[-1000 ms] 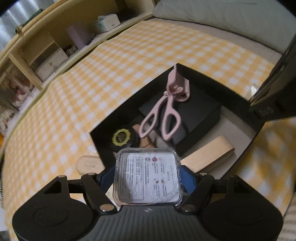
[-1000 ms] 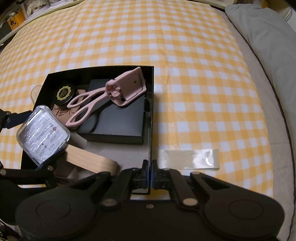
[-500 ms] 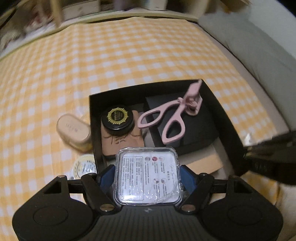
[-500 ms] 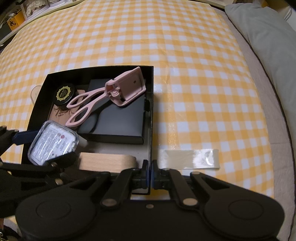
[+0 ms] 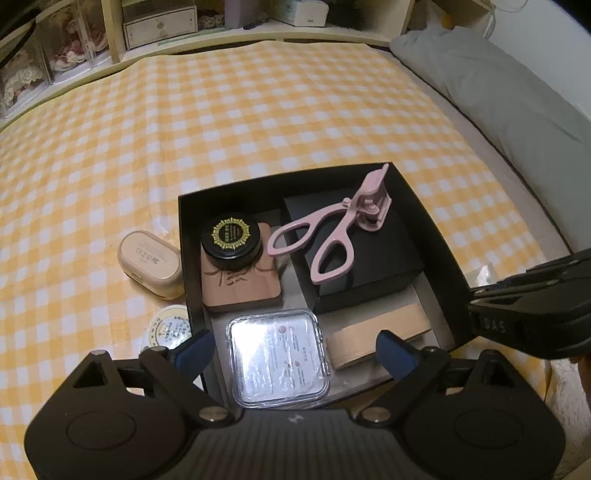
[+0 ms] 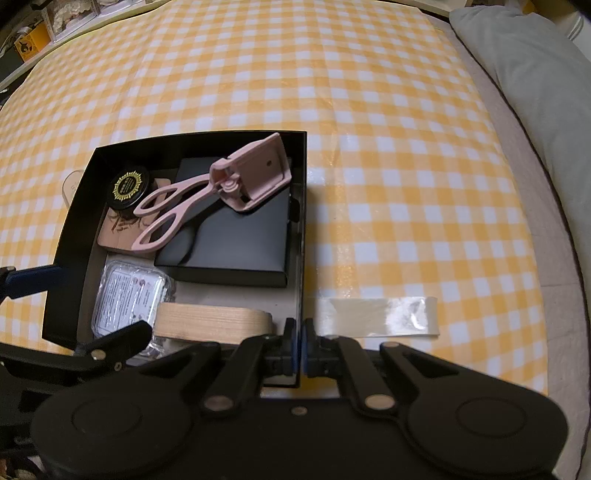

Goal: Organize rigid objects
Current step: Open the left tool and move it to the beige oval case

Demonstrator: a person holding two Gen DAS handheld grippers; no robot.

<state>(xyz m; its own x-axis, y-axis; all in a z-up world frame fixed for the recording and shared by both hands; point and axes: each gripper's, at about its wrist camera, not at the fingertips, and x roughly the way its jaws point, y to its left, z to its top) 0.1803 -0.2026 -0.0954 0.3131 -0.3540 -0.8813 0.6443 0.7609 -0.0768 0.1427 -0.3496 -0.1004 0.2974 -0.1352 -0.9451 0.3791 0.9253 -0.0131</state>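
A black open box (image 5: 432,229) (image 6: 301,206) sits on a yellow checked cloth. In it lie a clear plastic case (image 5: 279,357) (image 6: 127,291), a pink eyelash curler (image 5: 341,225) (image 6: 218,192) on a black inner box (image 5: 373,266), a black round jar (image 5: 231,238) on a tan compact (image 5: 242,288), and a wooden piece (image 5: 376,330) (image 6: 212,321). My left gripper (image 5: 293,350) is open, its fingers on either side of the clear case. My right gripper (image 6: 298,341) is shut on the box's near right wall.
A beige oval case (image 5: 149,264) and a small round tin (image 5: 168,328) lie on the cloth left of the box. A clear plastic strip (image 6: 376,317) lies right of it. A grey pillow (image 5: 498,81) is at the right, shelves (image 5: 159,22) at the back.
My left gripper has opened and let go of the clear case, which now lies in the box's near left corner. The right gripper has stayed on the box wall.
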